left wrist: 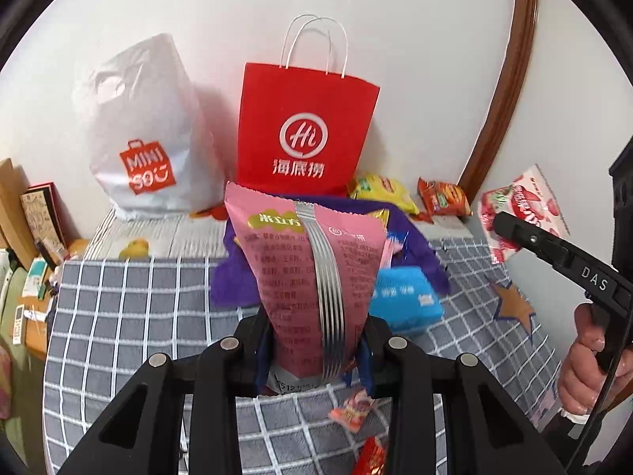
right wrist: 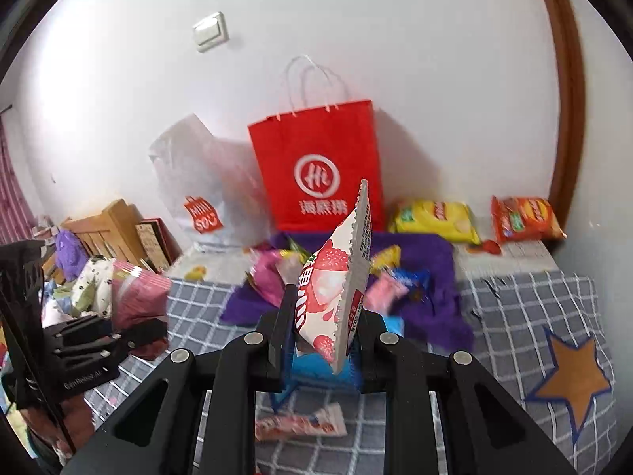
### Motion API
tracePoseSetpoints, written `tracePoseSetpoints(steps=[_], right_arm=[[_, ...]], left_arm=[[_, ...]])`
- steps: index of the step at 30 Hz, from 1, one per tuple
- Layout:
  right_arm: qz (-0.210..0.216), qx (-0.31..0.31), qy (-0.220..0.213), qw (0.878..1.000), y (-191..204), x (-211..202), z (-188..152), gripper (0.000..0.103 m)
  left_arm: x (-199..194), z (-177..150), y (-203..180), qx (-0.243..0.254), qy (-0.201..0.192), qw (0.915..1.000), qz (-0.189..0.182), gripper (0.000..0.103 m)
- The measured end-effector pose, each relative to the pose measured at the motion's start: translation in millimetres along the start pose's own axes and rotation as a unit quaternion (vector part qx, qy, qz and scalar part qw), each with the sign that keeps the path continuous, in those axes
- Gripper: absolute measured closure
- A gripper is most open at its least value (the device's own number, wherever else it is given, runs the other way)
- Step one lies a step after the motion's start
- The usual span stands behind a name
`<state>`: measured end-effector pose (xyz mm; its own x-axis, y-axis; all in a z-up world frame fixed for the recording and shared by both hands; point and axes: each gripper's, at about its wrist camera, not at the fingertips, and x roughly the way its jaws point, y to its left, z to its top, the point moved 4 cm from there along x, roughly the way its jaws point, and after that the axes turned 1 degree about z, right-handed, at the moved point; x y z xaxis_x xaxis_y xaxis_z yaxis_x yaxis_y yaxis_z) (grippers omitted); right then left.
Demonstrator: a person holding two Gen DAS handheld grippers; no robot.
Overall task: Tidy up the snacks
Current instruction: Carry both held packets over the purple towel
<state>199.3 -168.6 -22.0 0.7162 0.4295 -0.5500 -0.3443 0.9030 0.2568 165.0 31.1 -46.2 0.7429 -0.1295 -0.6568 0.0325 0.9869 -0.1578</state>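
Note:
My left gripper (left wrist: 312,352) is shut on a pink snack packet (left wrist: 304,273) and holds it upright above the checked bedcover. My right gripper (right wrist: 322,340) is shut on a white strawberry snack packet (right wrist: 336,289), which also shows in the left wrist view (left wrist: 518,206). A purple cloth (right wrist: 419,277) with several loose snacks lies ahead. Behind it a red paper bag (left wrist: 304,130) and a white Miniso plastic bag (left wrist: 146,134) stand against the wall. A blue packet (left wrist: 403,297) lies beside the cloth.
A yellow packet (right wrist: 435,215) and an orange packet (right wrist: 524,213) lie at the wall on the right. Small wrappers (left wrist: 352,407) lie on the grey checked bedcover (left wrist: 138,297). Books and clutter (left wrist: 35,213) are at the left. A brown door frame (left wrist: 502,79) rises at the right.

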Motion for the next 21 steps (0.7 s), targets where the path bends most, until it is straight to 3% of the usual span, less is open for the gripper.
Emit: tracePoseSetpoints(steps=[12,18,21], right_arm=[[-0.008,-0.016,0.002,1.000,-8.1,54.7,64.6,0.080],[0.005,-0.009,0.018,1.000,-25.5,93.6,71.4,0.080],[0.004,-0.008,0.054,0.999,-36.8,121.3,65.8,0.080]], left_arm=[[47.4,73.6,6.9,-0.015,-0.001,0.9998,-0.010,0.070],[95.7,100.0,10.5,-0.032,0.023,0.9991,-0.018,0.070],[117.1,108.4,10.5,-0.039,0.030,0.9984,-0.026,0.070]])
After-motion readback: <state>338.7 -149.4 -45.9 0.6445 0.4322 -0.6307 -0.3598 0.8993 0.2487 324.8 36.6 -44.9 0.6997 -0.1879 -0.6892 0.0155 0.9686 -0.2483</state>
